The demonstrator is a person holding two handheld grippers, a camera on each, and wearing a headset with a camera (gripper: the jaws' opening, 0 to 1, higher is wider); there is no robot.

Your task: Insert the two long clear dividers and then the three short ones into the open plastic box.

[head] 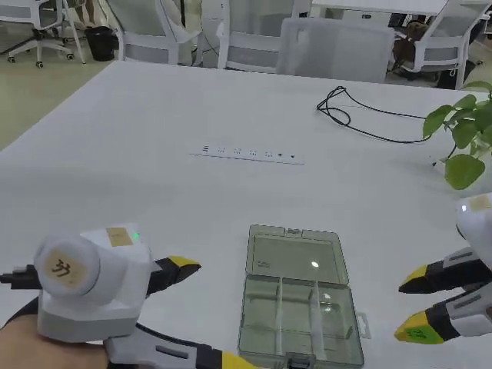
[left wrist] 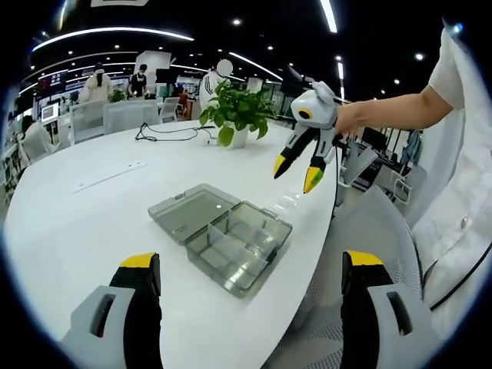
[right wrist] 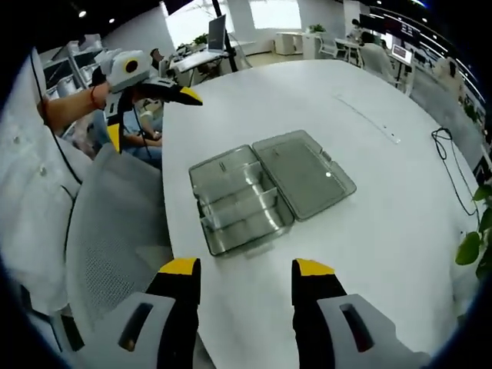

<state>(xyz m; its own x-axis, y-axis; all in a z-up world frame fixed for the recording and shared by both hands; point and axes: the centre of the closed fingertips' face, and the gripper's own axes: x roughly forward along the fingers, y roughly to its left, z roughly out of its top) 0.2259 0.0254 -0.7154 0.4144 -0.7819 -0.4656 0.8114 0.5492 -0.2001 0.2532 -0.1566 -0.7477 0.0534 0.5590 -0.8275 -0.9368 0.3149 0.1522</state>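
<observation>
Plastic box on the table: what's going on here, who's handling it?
A person holds a gripper in each hand. The left gripper and right gripper hover open and empty on either side of the open plastic box on the white table. Two long dividers stand in its base.

White, black, yellow-tipped tongs (head: 409,307)

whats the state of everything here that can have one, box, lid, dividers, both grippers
plastic box: open, base lying flat on the table
lid: swung fully back, lying flat behind the base
long dividers: two, standing upright in the base
left gripper: open, nothing between its jaws
right gripper: open, nothing between its jaws
cable: lying loose in a loop on the table
</observation>
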